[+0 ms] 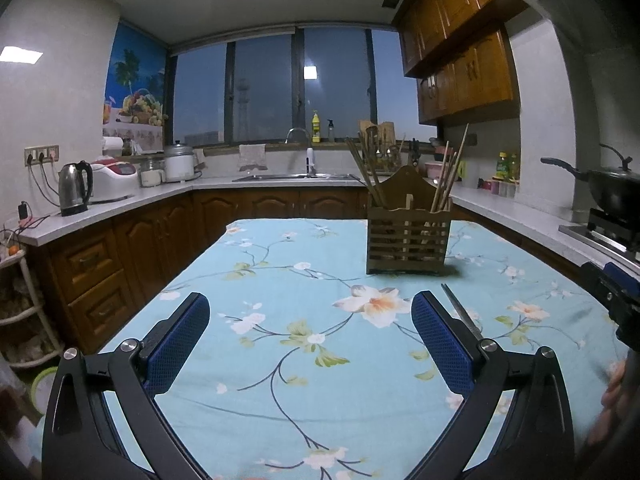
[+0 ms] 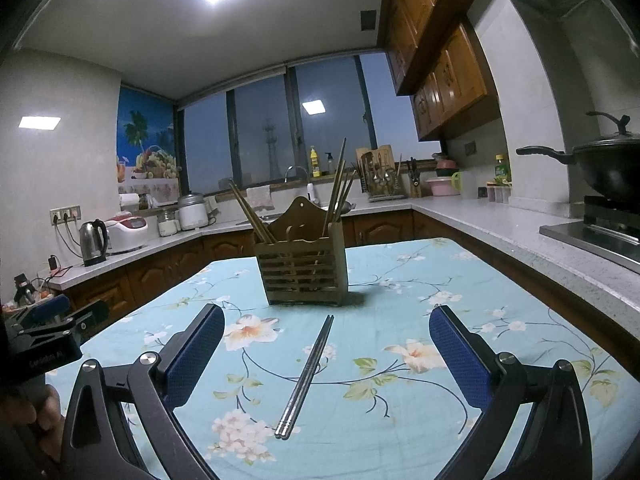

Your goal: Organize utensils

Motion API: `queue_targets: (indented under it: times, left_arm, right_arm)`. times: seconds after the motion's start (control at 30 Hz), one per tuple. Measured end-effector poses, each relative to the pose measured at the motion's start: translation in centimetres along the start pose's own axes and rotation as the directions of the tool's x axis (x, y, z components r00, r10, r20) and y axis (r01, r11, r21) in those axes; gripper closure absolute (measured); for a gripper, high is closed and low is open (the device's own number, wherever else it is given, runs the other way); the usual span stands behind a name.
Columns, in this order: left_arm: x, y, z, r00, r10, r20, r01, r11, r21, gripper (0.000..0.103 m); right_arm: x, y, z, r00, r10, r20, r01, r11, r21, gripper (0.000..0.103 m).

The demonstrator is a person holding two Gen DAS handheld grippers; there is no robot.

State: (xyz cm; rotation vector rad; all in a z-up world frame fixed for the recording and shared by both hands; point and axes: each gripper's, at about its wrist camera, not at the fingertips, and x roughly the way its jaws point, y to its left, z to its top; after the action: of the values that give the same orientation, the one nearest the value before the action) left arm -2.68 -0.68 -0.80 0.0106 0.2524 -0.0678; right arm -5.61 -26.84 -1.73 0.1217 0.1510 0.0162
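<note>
A wooden slatted utensil holder (image 2: 304, 270) stands upright on the floral tablecloth, with several wooden chopsticks (image 2: 338, 184) leaning in its two compartments. It also shows in the left wrist view (image 1: 408, 240). A pair of metal chopsticks (image 2: 306, 376) lies flat on the cloth in front of the holder, between my right gripper's (image 2: 326, 360) open fingers. Their tip shows in the left wrist view (image 1: 460, 312), just right of the right finger. My left gripper (image 1: 310, 344) is open and empty over the cloth.
The table with the blue floral cloth (image 1: 280, 360) is ringed by kitchen counters. A kettle (image 1: 74, 188) and rice cooker (image 1: 114, 180) stand at left, a sink (image 1: 296, 176) at the back, a black wok (image 2: 608, 168) on the stove at right.
</note>
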Motion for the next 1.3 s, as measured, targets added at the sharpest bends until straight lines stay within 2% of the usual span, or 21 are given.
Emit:
queue_targets:
  times: [0.77, 1.3]
  left_arm:
    - [-0.37, -0.33, -0.08, 1.000, -0.018, 0.005, 0.018, 1.000, 0.012, 0.000]
    - [0.32, -0.54, -0.04, 0.999, -0.043, -0.020, 0.043, 0.999, 0.009, 0.000]
  right_arm:
    - [-0.09, 0.23, -0.25, 1.000, 0.003, -0.003, -0.003, 1.000, -0.003, 0.000]
    - [0.04, 0.46, -0.49, 1.000, 0.002, -0.028, -0.002, 1.000, 0.010, 0.000]
